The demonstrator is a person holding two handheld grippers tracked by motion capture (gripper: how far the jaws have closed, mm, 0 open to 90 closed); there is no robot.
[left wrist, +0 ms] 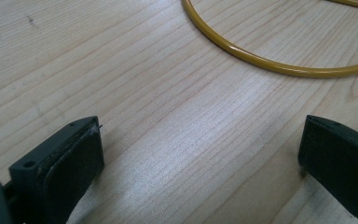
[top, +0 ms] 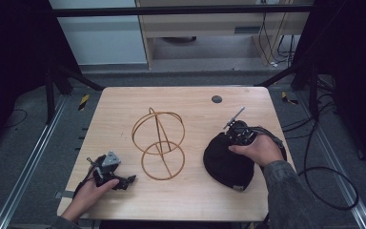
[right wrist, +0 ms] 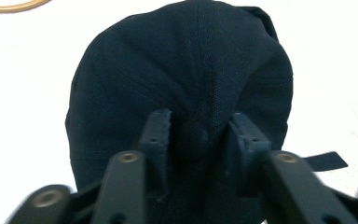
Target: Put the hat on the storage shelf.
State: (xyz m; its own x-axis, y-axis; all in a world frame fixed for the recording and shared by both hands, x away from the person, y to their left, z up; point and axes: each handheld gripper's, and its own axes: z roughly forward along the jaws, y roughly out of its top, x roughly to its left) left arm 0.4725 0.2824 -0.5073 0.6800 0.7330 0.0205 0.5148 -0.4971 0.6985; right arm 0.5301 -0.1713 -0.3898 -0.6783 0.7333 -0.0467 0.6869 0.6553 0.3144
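Your right gripper (right wrist: 193, 135) pinches the crown button of the black cap (top: 228, 160), at four o'clock on the table (top: 124, 100). Your left gripper (top: 116, 179) rests spread at eight o'clock, beside the wire stand (top: 158, 143). Probably next: lift the cap toward the stand, grip firm.

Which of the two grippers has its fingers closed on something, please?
The right gripper, at the dark fabric cap: its fingers pinch the cap's crown around the top button. The left gripper rests with fingers wide apart over bare wooden table.
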